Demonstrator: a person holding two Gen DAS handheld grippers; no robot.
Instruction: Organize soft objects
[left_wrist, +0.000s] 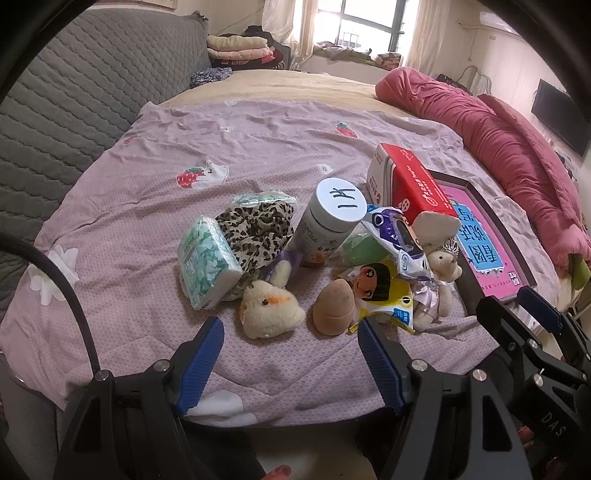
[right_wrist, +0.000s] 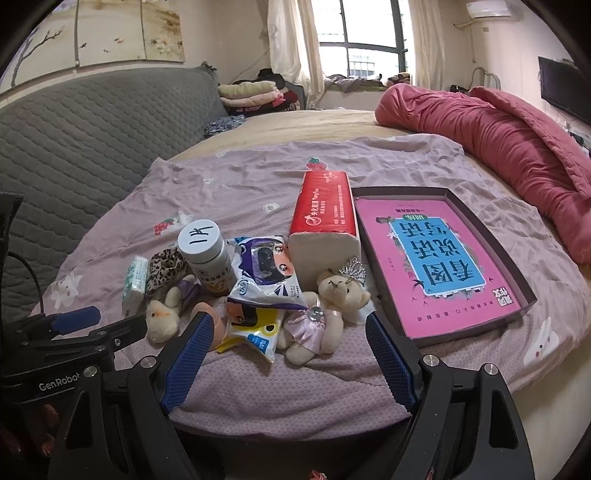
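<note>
While both tongs hang over the near edge of the bed, the left gripper has its blue fingers spread wide and holds nothing. The right gripper is wide open too, and it is empty.

Just past the left gripper's fingers lies a small cream plush toy with an orange patch. Right beside it, to the right, stands a brown egg-shaped sponge. A yellow packet with a cartoon face lies next to the egg.

Between the right gripper's fingers, a bit farther off, sits a teddy bear in a pale purple dress with a tiny crown. It leans on the yellow packet's right side.

Farther away, a white bottle stands up with "1片" on its lid. Left of it are a leopard-print scrunchie and a green tissue pack, touching each other. A blue and white packet rests on the pile. Behind the bear lies a red tissue pack. To the right, a dark tray holds a pink book.

All of it sits on a purple blanket.
</note>
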